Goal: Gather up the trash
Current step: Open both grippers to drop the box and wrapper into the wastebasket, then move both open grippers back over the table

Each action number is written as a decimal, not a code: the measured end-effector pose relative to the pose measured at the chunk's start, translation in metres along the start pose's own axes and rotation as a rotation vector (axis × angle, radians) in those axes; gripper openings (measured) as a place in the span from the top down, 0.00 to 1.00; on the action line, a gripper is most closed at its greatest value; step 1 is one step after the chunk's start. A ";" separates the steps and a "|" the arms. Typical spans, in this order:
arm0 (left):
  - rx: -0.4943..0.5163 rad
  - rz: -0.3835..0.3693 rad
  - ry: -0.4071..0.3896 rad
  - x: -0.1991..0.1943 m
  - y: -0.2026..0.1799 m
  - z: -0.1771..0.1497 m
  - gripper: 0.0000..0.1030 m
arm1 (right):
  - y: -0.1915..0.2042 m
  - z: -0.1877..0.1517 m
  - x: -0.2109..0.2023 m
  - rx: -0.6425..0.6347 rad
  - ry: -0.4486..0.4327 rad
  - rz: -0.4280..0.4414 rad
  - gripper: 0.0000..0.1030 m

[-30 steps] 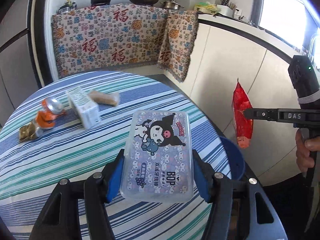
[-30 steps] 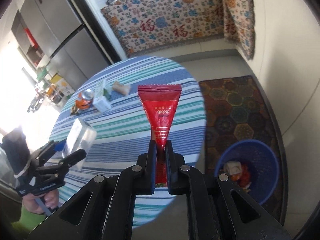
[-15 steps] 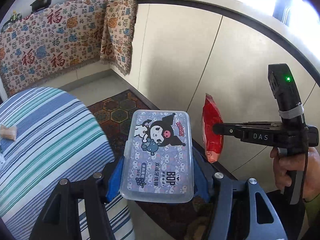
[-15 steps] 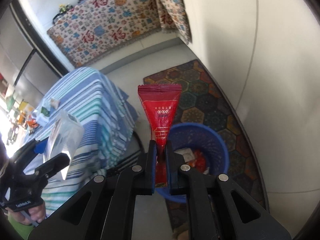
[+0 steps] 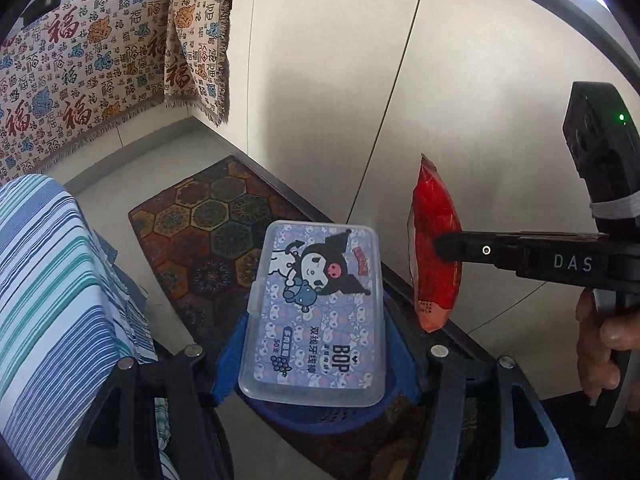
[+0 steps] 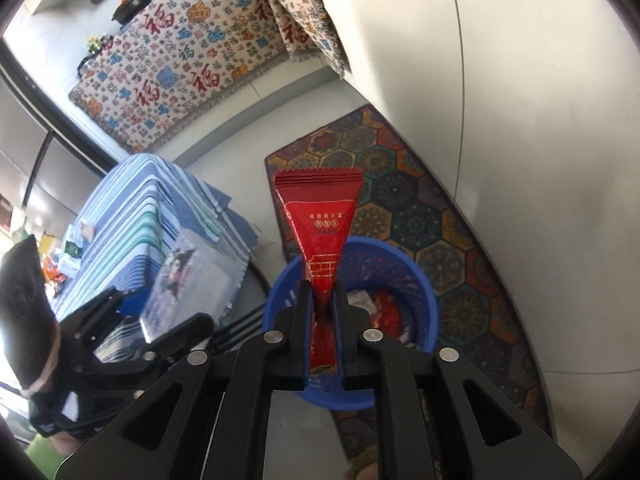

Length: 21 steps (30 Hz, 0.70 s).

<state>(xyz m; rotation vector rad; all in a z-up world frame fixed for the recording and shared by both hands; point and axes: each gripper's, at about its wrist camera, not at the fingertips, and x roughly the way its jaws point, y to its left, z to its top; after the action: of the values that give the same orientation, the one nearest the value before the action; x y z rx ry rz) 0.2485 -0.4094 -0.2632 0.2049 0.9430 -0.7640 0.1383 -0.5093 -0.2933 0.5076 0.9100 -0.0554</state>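
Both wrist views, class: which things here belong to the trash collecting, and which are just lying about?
Belonging to the job:
red packet, held by the right gripper
clear plastic box, held by the left gripper
blue bin

Just lying about:
patterned rug
striped tablecloth
printed cloth

Blue bin (image 6: 424,292) mouth open; table (image 6: 132,216) crowds left.

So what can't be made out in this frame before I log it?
- Blue bin: in the left wrist view, mostly hidden under the plastic box.
- Trash inside the bin: in the right wrist view, partly blocked by the red packet and the right gripper; items unidentifiable.
- Things on the striped table: right wrist view, too small and blurred.
- Left gripper: finger contact hidden behind the box.
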 end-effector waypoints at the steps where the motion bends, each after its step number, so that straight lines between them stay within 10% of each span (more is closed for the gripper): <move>1: -0.002 0.000 0.001 0.000 -0.003 -0.003 0.32 | -0.001 -0.001 0.001 0.009 0.003 0.001 0.83; 4: -0.016 -0.018 0.001 0.008 -0.001 0.000 0.32 | -0.002 -0.001 0.002 0.032 0.003 0.014 0.56; 21: -0.020 0.164 -0.096 -0.126 0.064 -0.074 0.31 | 0.079 -0.015 -0.024 -0.280 -0.207 -0.170 0.29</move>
<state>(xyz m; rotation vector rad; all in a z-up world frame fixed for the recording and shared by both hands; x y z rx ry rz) 0.1992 -0.2650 -0.2174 0.2238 0.8319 -0.6078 0.1328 -0.4365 -0.2514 0.1596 0.7409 -0.1305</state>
